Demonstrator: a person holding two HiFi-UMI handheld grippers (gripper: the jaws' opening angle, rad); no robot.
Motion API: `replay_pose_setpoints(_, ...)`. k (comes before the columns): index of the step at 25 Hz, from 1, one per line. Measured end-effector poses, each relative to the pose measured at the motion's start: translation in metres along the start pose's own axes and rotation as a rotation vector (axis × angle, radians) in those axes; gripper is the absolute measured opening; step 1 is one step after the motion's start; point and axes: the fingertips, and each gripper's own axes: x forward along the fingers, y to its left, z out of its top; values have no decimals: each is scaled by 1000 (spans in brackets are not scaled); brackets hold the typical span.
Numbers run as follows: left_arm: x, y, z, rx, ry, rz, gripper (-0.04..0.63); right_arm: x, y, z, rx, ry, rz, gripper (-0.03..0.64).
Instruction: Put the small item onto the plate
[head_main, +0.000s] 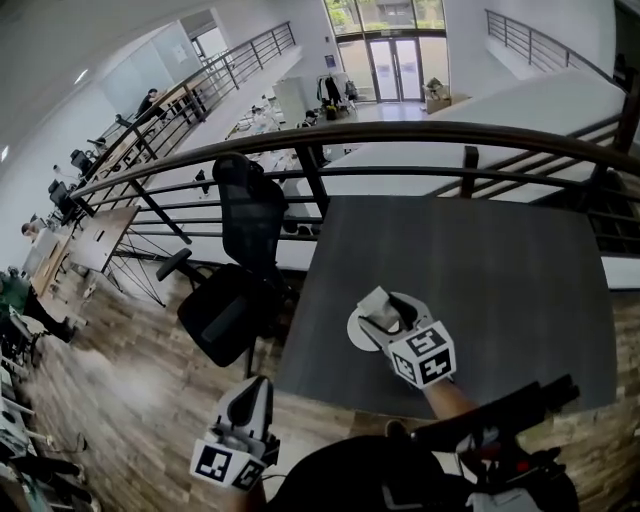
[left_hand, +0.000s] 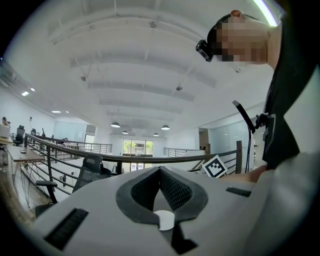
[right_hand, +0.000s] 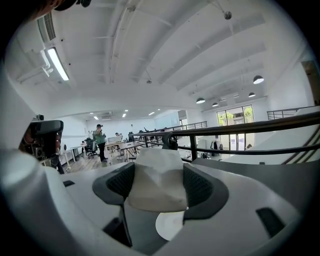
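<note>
A small white lumpy item (right_hand: 157, 182) sits between the dark pads of my right gripper (right_hand: 157, 167), which is shut on it. In the head view the right gripper (head_main: 385, 312) hangs over a white plate (head_main: 357, 332) near the front left corner of the dark grey table (head_main: 480, 280); how high it hangs above the plate I cannot tell. My left gripper (head_main: 250, 395) is held low, off the table's front left, above the wooden floor. In the left gripper view, the left gripper (left_hand: 160, 170) has its jaws together and nothing between them.
A black office chair (head_main: 240, 270) stands just left of the table. A dark metal railing (head_main: 400, 135) runs behind the table's far edge, with a lower floor beyond. The person's dark clothing fills the bottom of the head view.
</note>
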Motion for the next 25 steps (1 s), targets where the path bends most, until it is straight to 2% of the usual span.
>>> replay_pose_setpoints(16, -4, -13, 8, 6, 23, 89, 5, 43, -28, -73, 37, 175, 50, 310)
replay_pose_setpoints(25, 1, -19, 15, -2, 16, 126, 5, 68, -54, -131, 34, 290, 19, 310)
